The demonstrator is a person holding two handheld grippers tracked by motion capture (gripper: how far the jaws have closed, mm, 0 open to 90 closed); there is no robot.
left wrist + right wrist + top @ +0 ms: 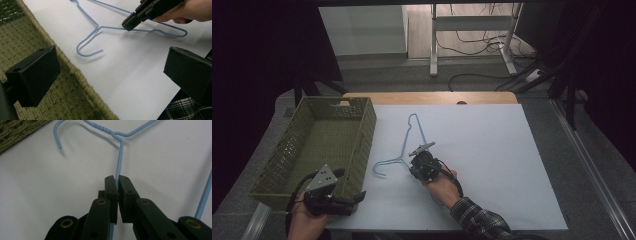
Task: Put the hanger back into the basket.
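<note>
A light blue wire hanger (pixel 406 141) lies flat on the white board (pixel 492 160), its hook curling toward the basket. My right gripper (pixel 416 161) is shut on one straight wire of the hanger (pixel 120 157) just below the twisted neck; in the right gripper view the two pads (pixel 117 181) pinch that wire. The left gripper view shows the same grip (pixel 128 23) on the hanger (pixel 111 27) from the side. My left gripper (pixel 349 185) hangs open at the basket's near right corner, with nothing between its jaws (pixel 112 72).
A green woven basket (pixel 362 145) stands on the left, its rim beside the hanger's hook. The wooden table edge (pixel 427 97) shows behind the board. Desk legs and cables (pixel 472 45) lie on the floor beyond. A plaid sleeve (pixel 477 220) comes in from the bottom.
</note>
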